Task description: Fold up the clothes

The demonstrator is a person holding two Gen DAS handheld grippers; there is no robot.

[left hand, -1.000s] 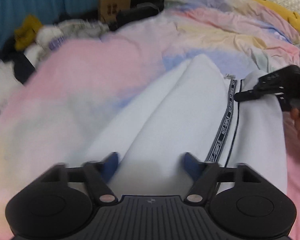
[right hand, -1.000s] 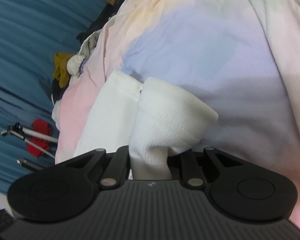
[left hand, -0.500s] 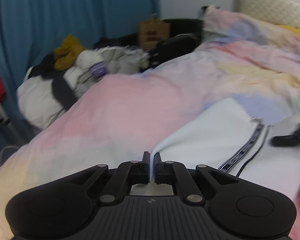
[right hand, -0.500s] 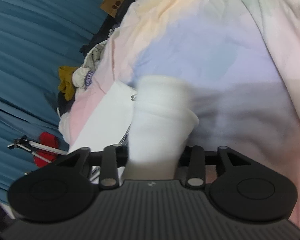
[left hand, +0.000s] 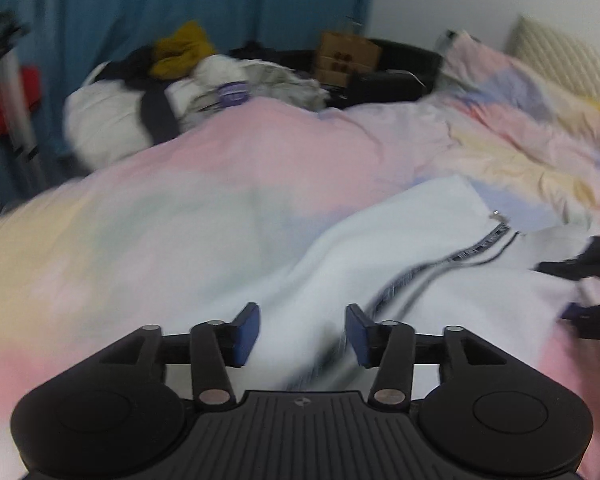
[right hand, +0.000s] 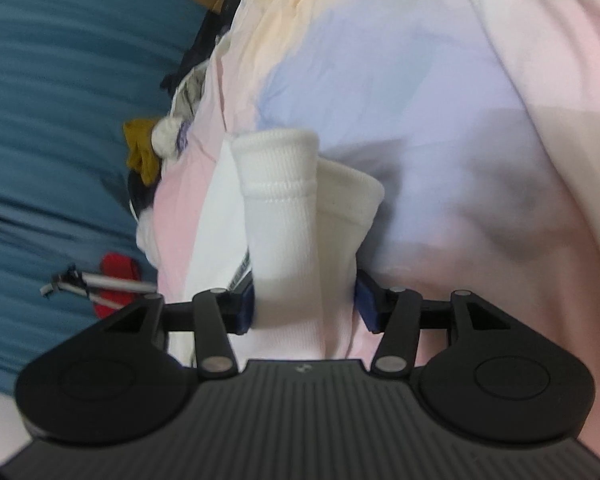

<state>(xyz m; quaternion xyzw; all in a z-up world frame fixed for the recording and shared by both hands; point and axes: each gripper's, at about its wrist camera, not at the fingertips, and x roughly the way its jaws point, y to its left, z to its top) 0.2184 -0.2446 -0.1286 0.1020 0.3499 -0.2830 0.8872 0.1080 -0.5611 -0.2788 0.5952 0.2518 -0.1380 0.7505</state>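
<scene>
The white zip-front knit jacket with black lettered tape (left hand: 440,264) lies spread on the pastel pink, yellow and blue bedspread (left hand: 220,208). The left gripper (left hand: 302,334) hovers over it, jaws apart, gripping nothing. The right gripper (right hand: 306,304) has its blue pads spread around the jacket's ribbed white cuff (right hand: 278,184) (pads apparently not pressing it).

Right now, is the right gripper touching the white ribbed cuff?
Cannot tell. In the right wrist view the white ribbed cuff lies between the open right gripper, hiding the left blue pad's inner face; a pink gap shows beside the right pad.
</scene>
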